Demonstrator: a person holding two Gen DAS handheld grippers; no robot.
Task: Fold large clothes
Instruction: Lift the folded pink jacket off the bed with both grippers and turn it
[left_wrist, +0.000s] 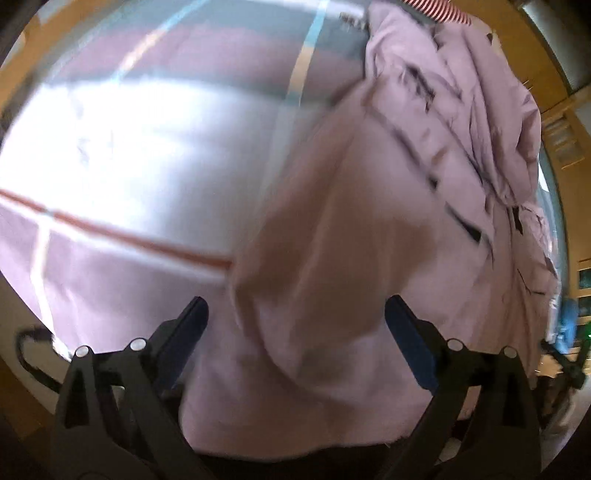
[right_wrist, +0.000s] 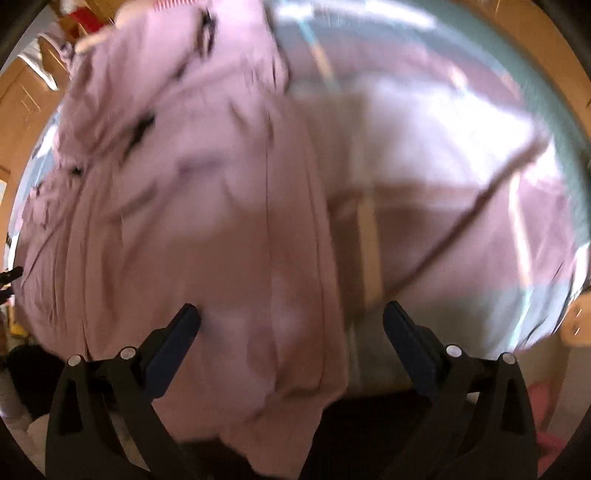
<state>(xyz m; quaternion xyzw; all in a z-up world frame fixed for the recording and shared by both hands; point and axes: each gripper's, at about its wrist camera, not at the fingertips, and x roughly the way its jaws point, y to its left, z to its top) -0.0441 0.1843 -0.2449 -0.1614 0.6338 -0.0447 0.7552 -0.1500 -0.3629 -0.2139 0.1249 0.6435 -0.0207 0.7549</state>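
Both tools gape wide, nothing between the fingers: left tool (left_wrist: 295, 317), right tool (right_wrist: 291, 321). Just under them lies the pink garment (left_wrist: 369, 229), heaped on the glossy striped surface (left_wrist: 129, 147), bulk bunched at the far end. You'd judge it light, limp, slippery-ish; it'll sag and drag. Pinch the near hem (right_wrist: 258, 387) at the corners. No readable labels; too blurred.

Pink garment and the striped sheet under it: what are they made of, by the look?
Pink quilted garment: looks like thin padded synthetic shell, matte; stitched channels and fine puckers show, though blur leaves the fibre open. Pale striped sheet: seems smooth woven fabric, maybe cotton; it lies flat with soft creases, glare washing out its weave. Both grippers, left and right, are open.
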